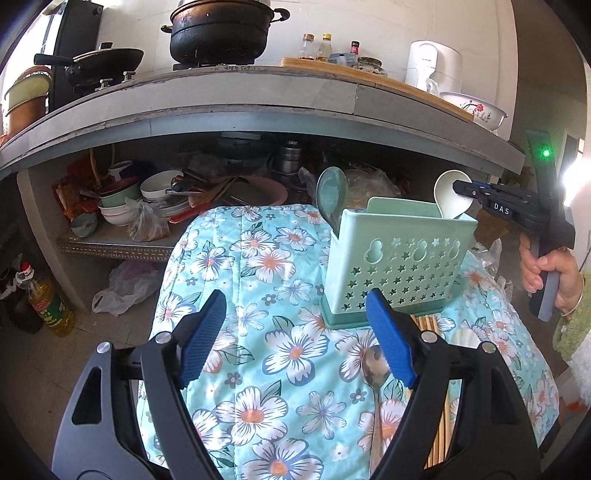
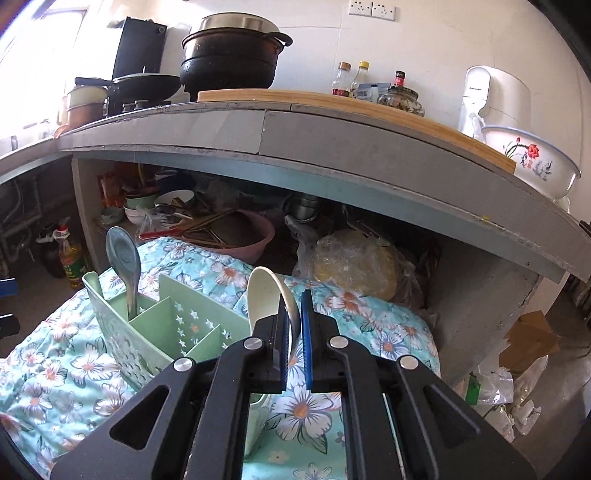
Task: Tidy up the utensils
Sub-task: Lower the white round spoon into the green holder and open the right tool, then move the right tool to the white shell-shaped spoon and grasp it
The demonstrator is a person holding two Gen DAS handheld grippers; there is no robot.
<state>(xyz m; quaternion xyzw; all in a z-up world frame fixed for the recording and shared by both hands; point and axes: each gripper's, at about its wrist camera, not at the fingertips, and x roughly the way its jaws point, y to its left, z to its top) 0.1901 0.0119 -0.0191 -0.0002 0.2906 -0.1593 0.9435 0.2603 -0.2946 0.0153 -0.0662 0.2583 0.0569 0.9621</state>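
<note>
The left hand-held gripper [image 1: 295, 332] stands wide open with nothing between its blue pads [image 1: 388, 339] — only the flowered cloth [image 1: 258, 266] shows in the gap. Just ahead of its right finger stands the pale green caddy [image 1: 399, 258], upright on the cloth, its star-punched wall facing that gripper. A metal spoon [image 1: 375, 373] lies flat on the cloth right beside the inner edge of that same finger, bowl toward the caddy, and a bundle of wooden chopsticks [image 1: 428, 325] lies under and just outside the finger, running up to the caddy's base. A grey-green spoon [image 1: 330, 195] stands bowl-up in the caddy's left end compartment.

The right hand-held gripper [image 2: 294, 332] is closed on a white spoon [image 2: 266, 295]; its two blue pads pinch the spoon below the bowl, which points up ahead of the fingertips. The spoon is held over the right end of the caddy [image 2: 155, 332], which from this gripper sits ahead and to the left, dividers showing. Whether the spoon's handle already touches inside the caddy cannot be told. In the left wrist view a hand [image 1: 546, 273] grips the right tool's handle — off to the far right of the left gripper.

Beyond both grippers a grey tabletop [image 1: 258, 96] carries a black pot [image 1: 221, 33], with a cluttered shelf beneath.
</note>
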